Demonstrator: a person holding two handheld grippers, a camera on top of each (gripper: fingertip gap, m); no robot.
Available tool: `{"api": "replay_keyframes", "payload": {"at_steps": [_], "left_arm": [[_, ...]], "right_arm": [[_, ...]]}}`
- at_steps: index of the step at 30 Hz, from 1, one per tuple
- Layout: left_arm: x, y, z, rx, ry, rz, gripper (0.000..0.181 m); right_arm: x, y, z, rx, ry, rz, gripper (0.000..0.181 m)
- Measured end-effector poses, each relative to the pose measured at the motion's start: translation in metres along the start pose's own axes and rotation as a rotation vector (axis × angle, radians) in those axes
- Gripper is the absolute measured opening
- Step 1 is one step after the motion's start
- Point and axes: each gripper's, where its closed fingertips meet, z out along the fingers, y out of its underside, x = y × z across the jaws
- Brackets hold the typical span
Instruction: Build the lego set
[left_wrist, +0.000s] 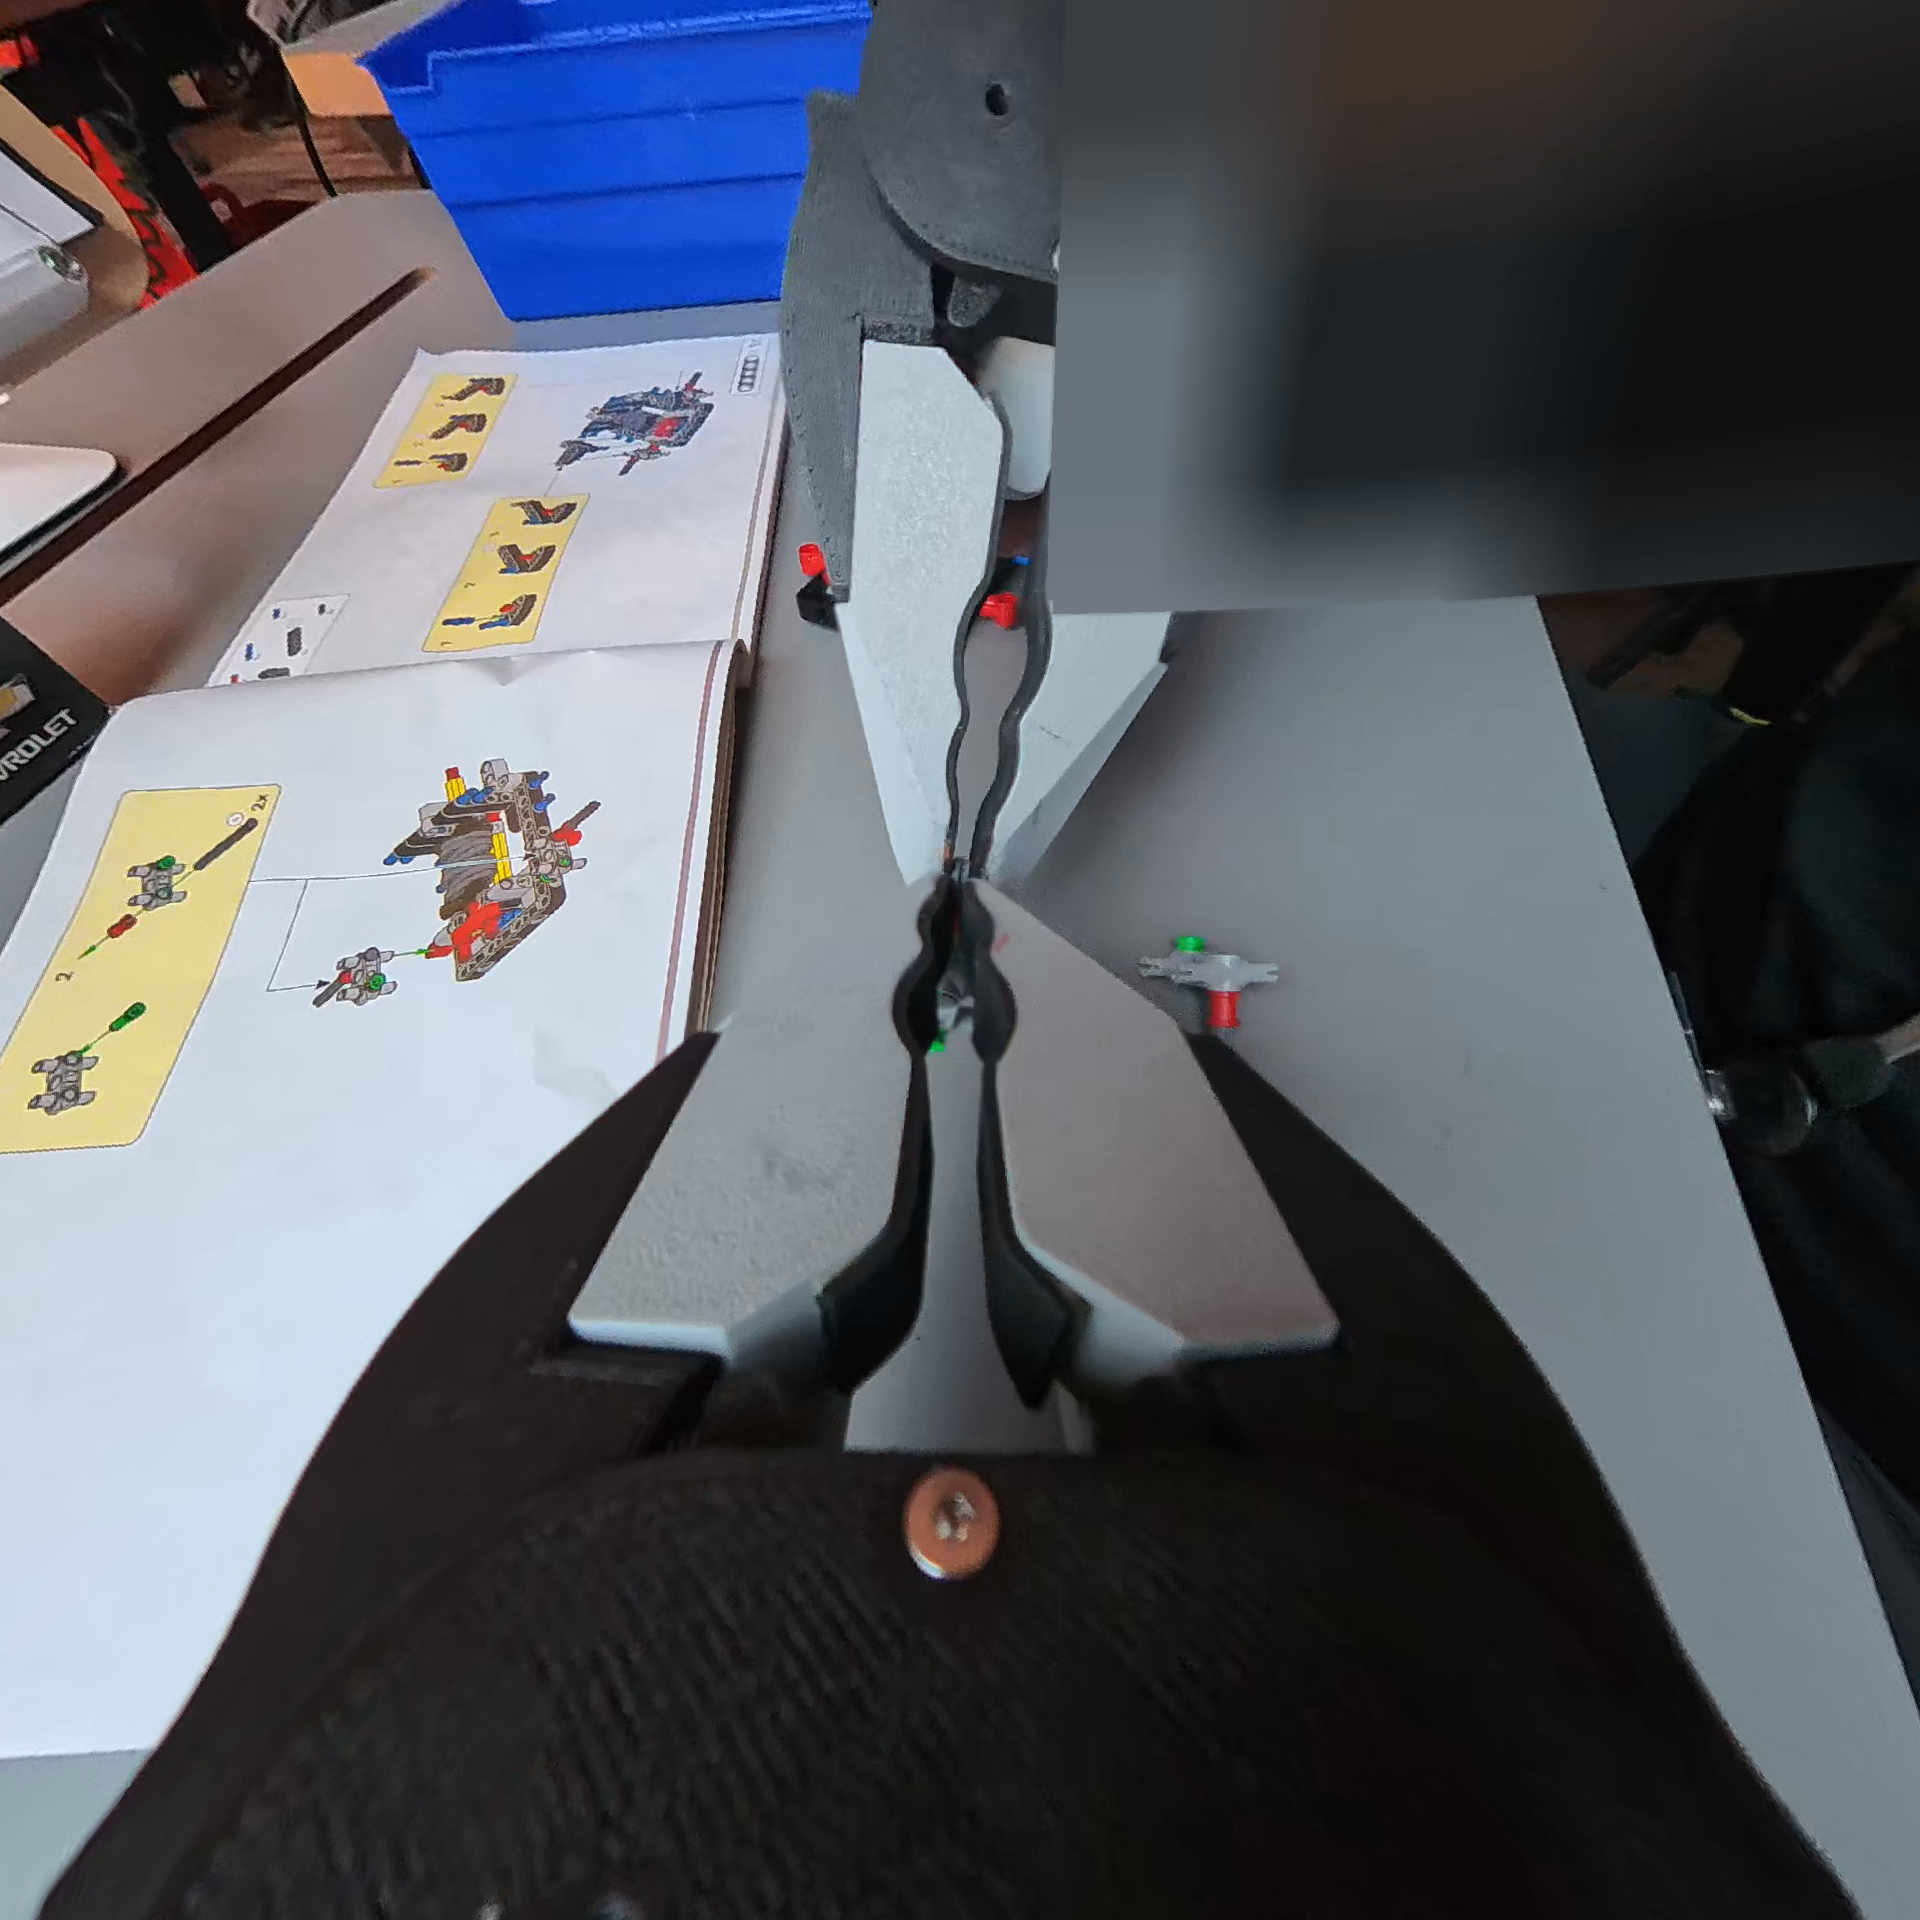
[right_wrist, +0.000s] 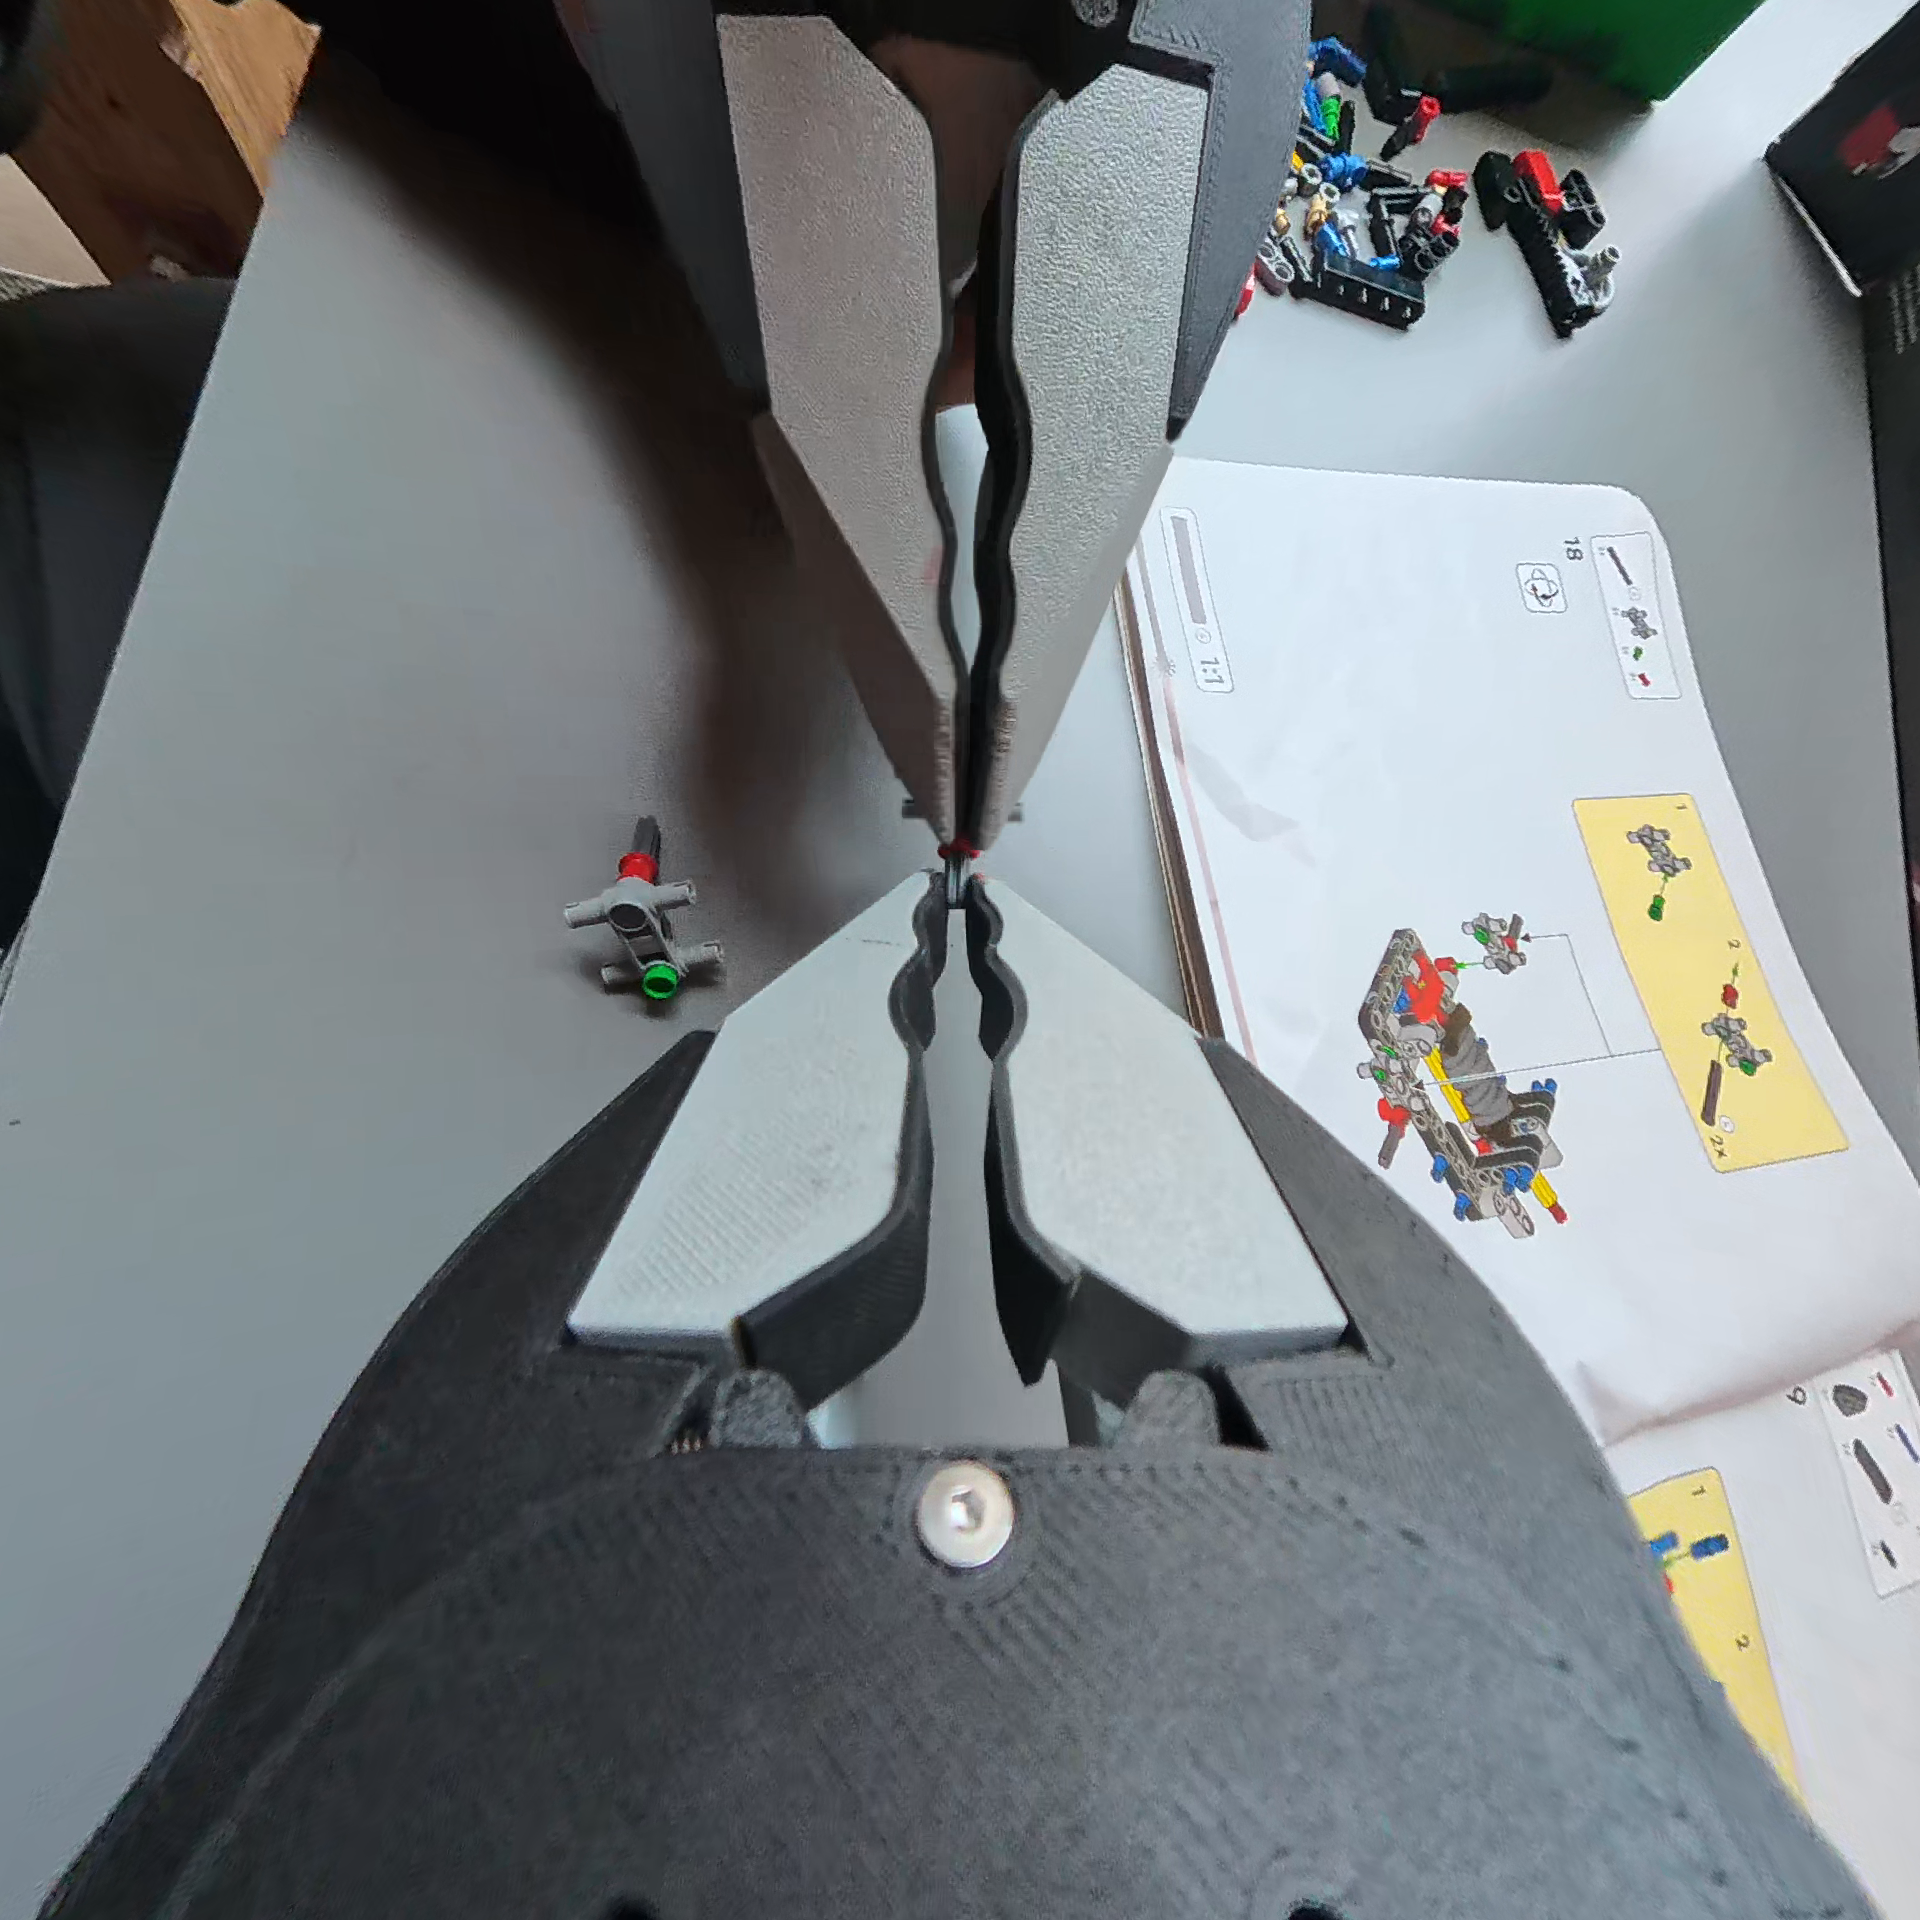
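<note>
My two grippers meet tip to tip above the grey table (left_wrist: 1351, 831). My left gripper (left_wrist: 956, 896) is shut on a small grey connector piece with a green pin (left_wrist: 941, 1023), mostly hidden between the fingers. In the right wrist view it comes down from the top (right_wrist: 961, 826), with a red bush (right_wrist: 956, 850) at its tips. My right gripper (right_wrist: 954, 891) is shut on a thin dark axle (right_wrist: 952, 881) that touches the red bush. A finished grey connector with green pin, red bush and dark axle (left_wrist: 1210, 977) (right_wrist: 639, 920) lies on the table beside the grippers.
The open instruction booklet (left_wrist: 364, 935) (right_wrist: 1507, 935) lies flat next to the grippers. A pile of loose pieces (right_wrist: 1382, 208) and a black box (right_wrist: 1860, 156) sit beyond it. A blue bin (left_wrist: 623, 156) stands at the back. The table edge (left_wrist: 1621, 935) runs close by. My two grippers' fingertips are within a few centimetres of each other.
</note>
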Motion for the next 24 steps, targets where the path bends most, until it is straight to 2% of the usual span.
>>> {"api": "replay_keyframes", "payload": {"at_steps": [7,9,18,22,24], "left_arm": [[0.002,0.006,0.005,-0.052,-0.011,0.023,0.011],[0.001,0.009,0.005,-0.067,-0.022,0.045,0.004],[0.0,0.01,0.004,-0.074,-0.037,0.05,0.004],[0.0,0.006,0.001,-0.053,-0.018,0.005,0.038],[-0.007,0.006,-0.007,-0.047,-0.05,0.02,0.033]], "right_arm": [[-0.001,-0.003,-0.001,0.006,-0.004,0.0,0.001],[-0.002,0.0,-0.001,-0.007,-0.01,-0.007,0.001],[-0.001,-0.001,0.001,0.018,-0.009,0.004,0.001],[-0.002,0.001,0.003,0.035,-0.034,0.029,0.001],[-0.001,-0.001,0.001,0.055,-0.034,0.036,0.001]]}}
